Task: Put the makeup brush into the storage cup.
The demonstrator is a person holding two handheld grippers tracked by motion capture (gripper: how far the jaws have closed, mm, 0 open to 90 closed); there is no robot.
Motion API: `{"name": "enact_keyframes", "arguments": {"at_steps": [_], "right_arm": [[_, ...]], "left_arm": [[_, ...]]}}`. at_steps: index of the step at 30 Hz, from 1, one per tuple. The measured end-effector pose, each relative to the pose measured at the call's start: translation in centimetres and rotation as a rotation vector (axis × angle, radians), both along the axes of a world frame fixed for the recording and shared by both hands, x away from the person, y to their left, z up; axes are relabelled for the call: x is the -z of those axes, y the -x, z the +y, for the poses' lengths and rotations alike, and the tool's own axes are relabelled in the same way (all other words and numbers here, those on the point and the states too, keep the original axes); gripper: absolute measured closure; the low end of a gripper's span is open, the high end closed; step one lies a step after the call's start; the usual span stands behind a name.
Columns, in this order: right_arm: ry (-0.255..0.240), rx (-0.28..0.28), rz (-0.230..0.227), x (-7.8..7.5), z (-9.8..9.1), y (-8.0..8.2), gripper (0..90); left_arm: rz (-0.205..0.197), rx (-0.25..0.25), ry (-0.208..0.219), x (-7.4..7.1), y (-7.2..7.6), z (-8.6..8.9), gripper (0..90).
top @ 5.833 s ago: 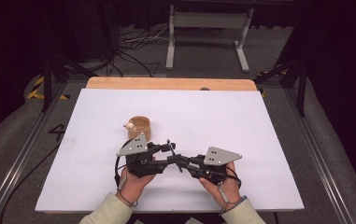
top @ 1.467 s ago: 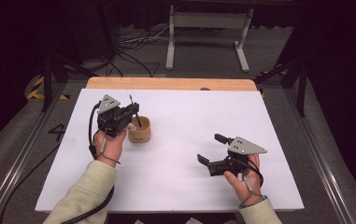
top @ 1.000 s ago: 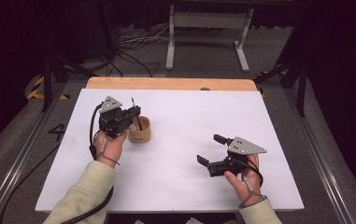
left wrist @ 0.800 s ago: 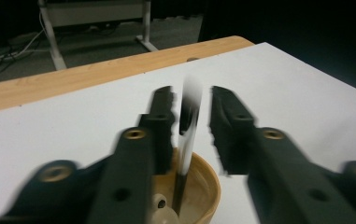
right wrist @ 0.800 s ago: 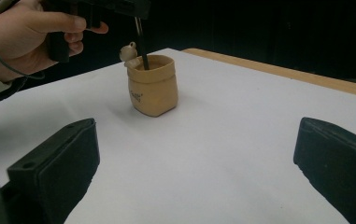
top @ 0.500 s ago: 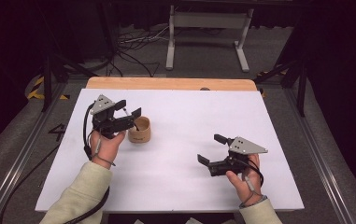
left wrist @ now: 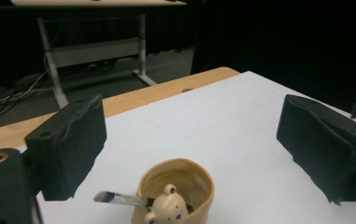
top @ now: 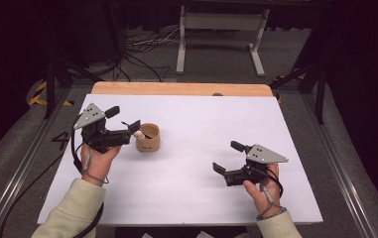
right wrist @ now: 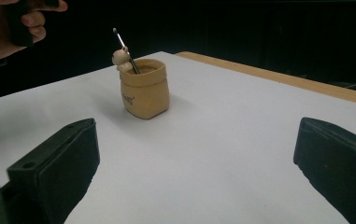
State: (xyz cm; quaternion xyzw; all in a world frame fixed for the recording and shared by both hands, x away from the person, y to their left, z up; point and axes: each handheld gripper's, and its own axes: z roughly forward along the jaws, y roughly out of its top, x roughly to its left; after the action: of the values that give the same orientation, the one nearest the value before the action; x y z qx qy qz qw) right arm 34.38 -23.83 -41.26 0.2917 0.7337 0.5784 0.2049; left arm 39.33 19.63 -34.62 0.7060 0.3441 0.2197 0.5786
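The tan cup [top: 148, 138] stands upright on the white table top [top: 191, 188], in its left half and nearer the far wooden edge strip [top: 176, 89] than the near edge. A small pale bear figure [left wrist: 168, 208] sits at the cup's rim, and a thin metal-tipped stick [left wrist: 119, 198] leans out of the cup over that rim. The cup looks like soft-walled ceramic or clay, slightly baggy in shape, with a matte surface and a faint mark on its side.

The left gripper [top: 132, 128] hovers just left of the cup, its jaws having just been opening; they now stand spread wide with nothing pinched, the cup below and between them. The right gripper [top: 224, 157] rests well right of the cup, jaws likewise spread and empty. Between the cup and that gripper, and on to the table's right and near edges, lies bare smooth white surface.
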Motion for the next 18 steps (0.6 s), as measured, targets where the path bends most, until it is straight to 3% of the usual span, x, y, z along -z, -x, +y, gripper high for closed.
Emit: {"name": "enact_keyframes", "arguments": {"at_steps": [4,8,18], "right_arm": [[0.003,-0.004,-0.005,-0.2,-0.3,0.0,0.6],[0.008,0.005,-0.009,-0.3,-0.7,0.0,0.6],[0.023,0.013,-0.018,-0.6,-1.9,0.2,0.6]], "left_arm": [[-0.034,0.061,0.008,0.4,1.3,0.8,5.3],[-0.036,0.128,0.02,0.9,2.4,1.4,3.3],[-0.041,0.217,0.036,3.0,4.6,2.0,1.1]]}}
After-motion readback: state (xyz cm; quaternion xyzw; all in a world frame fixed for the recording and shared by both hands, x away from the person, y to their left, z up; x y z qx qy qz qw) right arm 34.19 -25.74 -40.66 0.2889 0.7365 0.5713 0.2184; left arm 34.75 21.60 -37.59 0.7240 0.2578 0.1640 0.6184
